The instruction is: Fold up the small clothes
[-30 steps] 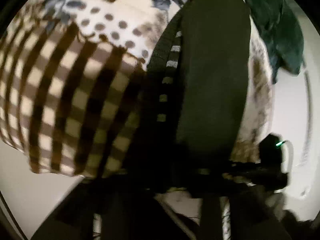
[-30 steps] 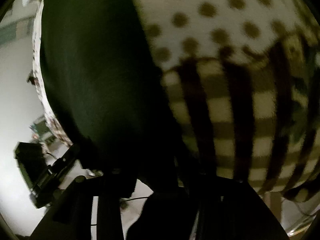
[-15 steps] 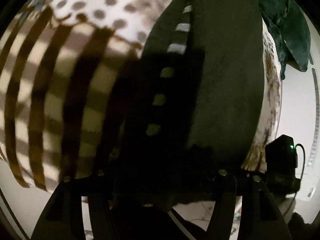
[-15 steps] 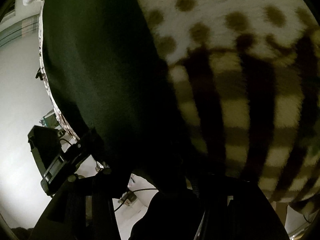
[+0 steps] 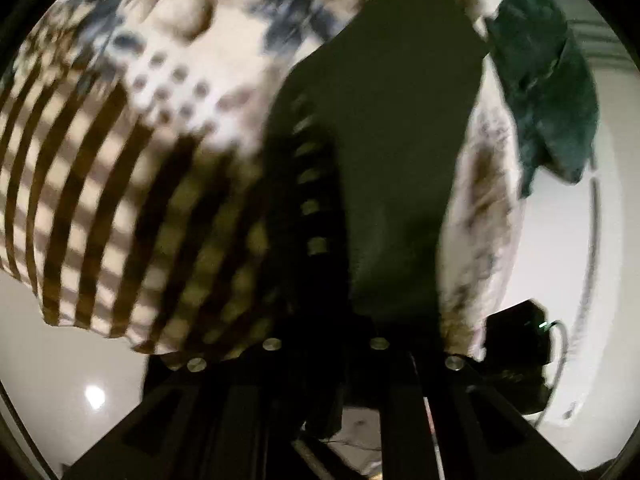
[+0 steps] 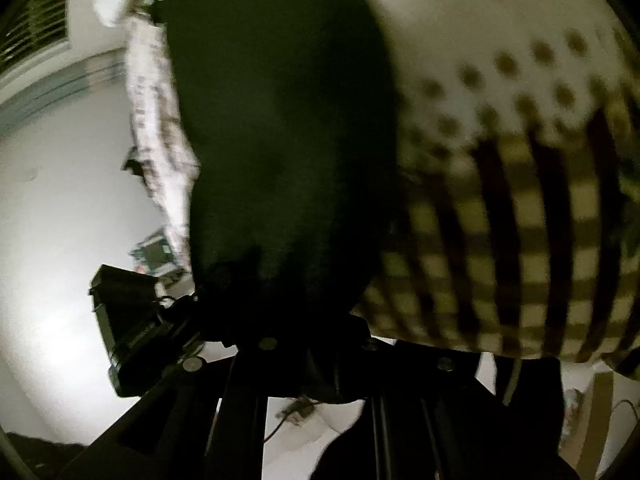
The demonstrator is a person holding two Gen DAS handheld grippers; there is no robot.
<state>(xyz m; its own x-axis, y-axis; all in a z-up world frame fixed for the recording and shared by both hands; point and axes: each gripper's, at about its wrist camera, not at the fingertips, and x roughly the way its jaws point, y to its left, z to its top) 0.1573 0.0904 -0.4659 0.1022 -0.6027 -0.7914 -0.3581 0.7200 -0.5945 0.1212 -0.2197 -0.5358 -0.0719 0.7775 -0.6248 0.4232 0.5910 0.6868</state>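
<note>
A dark green-black garment (image 5: 400,160) lies on a patterned blanket (image 5: 120,180), with a band of pale dashes (image 5: 312,184) along its left edge. My left gripper (image 5: 324,344) is closing on the garment's near hem, and a fold of the cloth hangs down between its fingers. In the right wrist view the same garment (image 6: 280,120) fills the middle. There my right gripper (image 6: 316,344) is closing on the near hem too, with dark cloth bunched between its jaws. Both pictures are blurred.
The blanket (image 6: 520,220) has brown checks, dots and blue-grey leaf prints. It lies on a white surface (image 5: 60,340). A dark teal cloth (image 5: 552,92) sits at the far right. A black device (image 6: 124,312) with a cable stands near the hem.
Both pairs of jaws have drawn together on the garment's near hem. Both cameras have pulled up and back, so more of the blanket and the white surface shows.
</note>
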